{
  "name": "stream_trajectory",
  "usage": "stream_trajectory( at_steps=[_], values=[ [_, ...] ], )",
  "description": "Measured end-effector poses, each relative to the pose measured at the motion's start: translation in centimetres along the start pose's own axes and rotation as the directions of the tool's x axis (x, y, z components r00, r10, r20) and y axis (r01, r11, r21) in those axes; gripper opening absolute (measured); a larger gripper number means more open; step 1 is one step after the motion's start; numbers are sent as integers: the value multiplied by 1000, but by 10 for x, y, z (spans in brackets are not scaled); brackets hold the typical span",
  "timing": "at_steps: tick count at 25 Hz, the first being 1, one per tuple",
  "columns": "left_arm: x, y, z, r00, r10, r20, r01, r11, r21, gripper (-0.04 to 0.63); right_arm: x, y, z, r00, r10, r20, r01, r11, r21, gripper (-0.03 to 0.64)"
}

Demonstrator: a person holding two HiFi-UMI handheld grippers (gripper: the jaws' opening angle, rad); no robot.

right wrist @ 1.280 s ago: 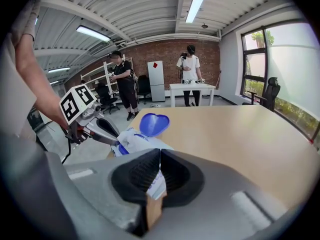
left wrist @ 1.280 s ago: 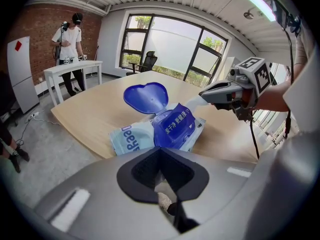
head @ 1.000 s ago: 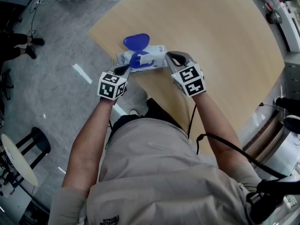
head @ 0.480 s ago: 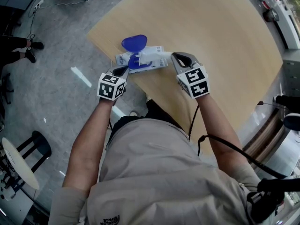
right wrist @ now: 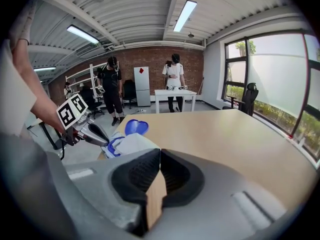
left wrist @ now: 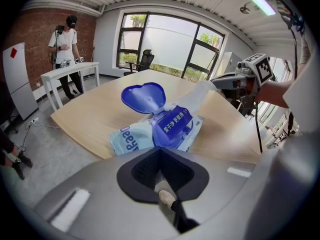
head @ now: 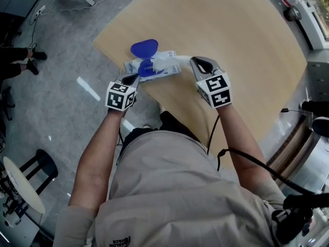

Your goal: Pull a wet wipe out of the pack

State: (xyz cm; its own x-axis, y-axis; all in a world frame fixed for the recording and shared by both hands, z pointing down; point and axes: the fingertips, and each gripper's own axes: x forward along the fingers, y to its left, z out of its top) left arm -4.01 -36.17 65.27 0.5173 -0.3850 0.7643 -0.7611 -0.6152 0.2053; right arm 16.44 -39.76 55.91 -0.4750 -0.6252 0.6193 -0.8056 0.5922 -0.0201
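Observation:
A pale blue wet wipe pack (head: 154,67) lies near the corner of the wooden table (head: 231,40), its blue lid (head: 144,48) flipped open. My left gripper (head: 132,78) is shut at the pack's near edge and holds it there. My right gripper (head: 195,60) is shut on a white wipe (head: 177,59) that stretches from the pack's opening to its jaws. In the left gripper view the pack (left wrist: 165,129) and lid (left wrist: 145,95) lie just ahead, and the wipe (left wrist: 197,91) rises to the right gripper (left wrist: 222,83). The right gripper view shows the wipe (right wrist: 132,144) running into its jaws.
The pack sits close to the table's left edge (head: 110,53), with grey floor below. A round stool (head: 20,176) stands at the lower left. Cables trail along the person's right side (head: 247,158). Several people stand by a white table (right wrist: 175,93) far back.
My right gripper has moved right and a little up, drawing the wipe further out of the pack. The left gripper and the pack have stayed put.

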Motion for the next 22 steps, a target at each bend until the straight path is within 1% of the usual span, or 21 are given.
stream_trajectory(
  at_steps=[6,12,17,22],
  values=[
    [-8,-2,2,1000,-3,14,3,1000,11,-2,-19,0,8,1000,-28,14,28,1000,-7,8],
    [-24,-7,6,999,1,53,-3,1000,29,0,-40,9,15,998,-55,33,55,998,-18,8],
    [-52,-13,14,992,-8,126,4,1000,29,0,-62,23,23,996,-79,49,80,996,-25,6],
    [-95,-26,25,975,-48,217,40,998,38,0,-86,39,38,990,-116,76,119,993,-29,8]
  ],
)
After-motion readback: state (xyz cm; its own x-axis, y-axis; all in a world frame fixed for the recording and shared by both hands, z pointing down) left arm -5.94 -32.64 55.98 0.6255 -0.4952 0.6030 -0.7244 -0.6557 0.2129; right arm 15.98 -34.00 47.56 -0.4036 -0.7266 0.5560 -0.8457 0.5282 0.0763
